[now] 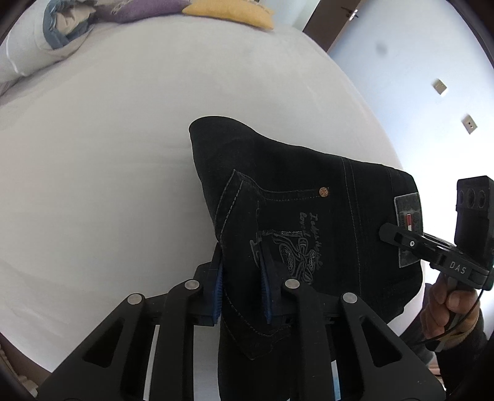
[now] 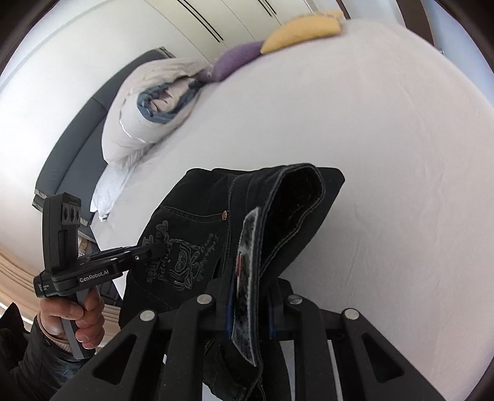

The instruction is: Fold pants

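Black embroidered pants [image 1: 296, 216] hang bunched between left claw [image 1: 242, 277] and right claw [image 2: 250, 303].

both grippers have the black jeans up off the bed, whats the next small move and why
Probably lower both together toward the white bed. The left gripper pinches the jeans by the back pocket, the right gripper clamps the waistband, and the fabric hangs bunched.

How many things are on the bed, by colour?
Black: 1, pants
Purple: 1, cushion
Yellow: 1, cushion
White and blue: 1, duvet
Total: 4
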